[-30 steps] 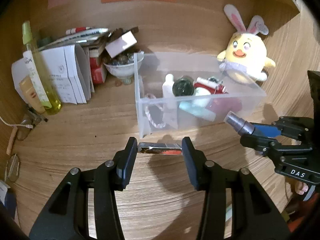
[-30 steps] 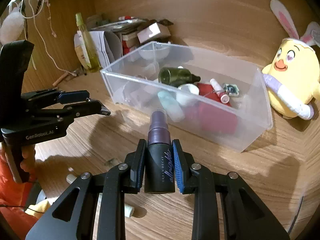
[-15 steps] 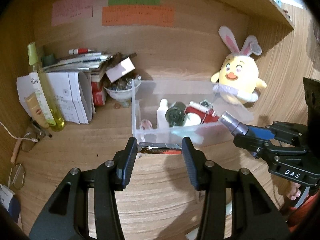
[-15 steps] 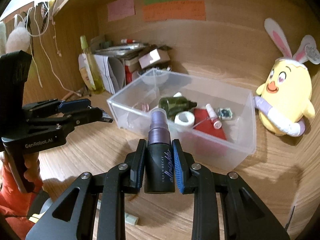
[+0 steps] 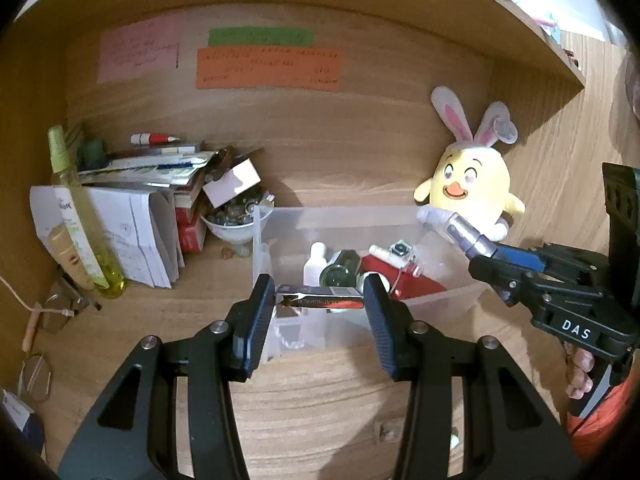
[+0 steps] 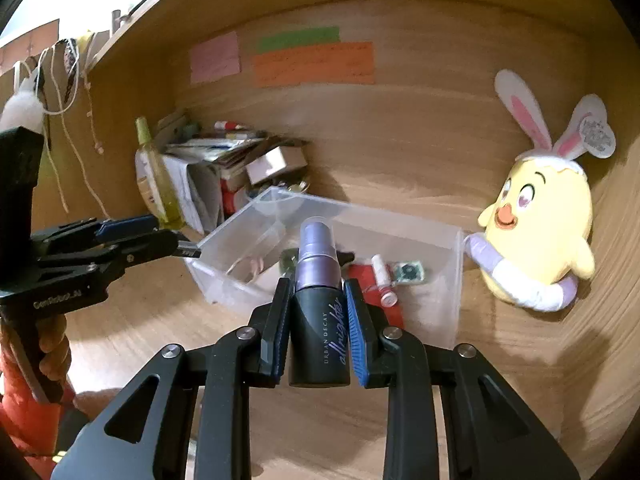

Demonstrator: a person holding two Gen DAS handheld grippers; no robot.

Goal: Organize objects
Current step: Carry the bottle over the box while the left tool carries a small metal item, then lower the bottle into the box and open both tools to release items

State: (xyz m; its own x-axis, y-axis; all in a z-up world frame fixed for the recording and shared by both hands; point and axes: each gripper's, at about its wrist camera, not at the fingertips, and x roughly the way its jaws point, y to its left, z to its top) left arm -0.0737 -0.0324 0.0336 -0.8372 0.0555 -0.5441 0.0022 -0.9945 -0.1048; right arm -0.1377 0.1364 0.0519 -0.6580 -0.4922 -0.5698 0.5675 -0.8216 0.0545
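My left gripper is shut on a small flat dark packet, held crosswise above the near left wall of the clear plastic bin. My right gripper is shut on a black spray bottle with a purple cap, held upright in front of the bin. The bin holds a white bottle, a dark green bottle, a red item and a small tube. The right gripper also shows at the right of the left wrist view.
A yellow bunny plush sits right of the bin. A stack of papers and boxes, a white bowl and a tall yellow-green bottle stand at the back left. Glasses lie on the desk's left edge.
Both grippers have risen and tilted up with their objects still held; the bin now sits lower and farther in both views, and the shelf's back wall notes show.
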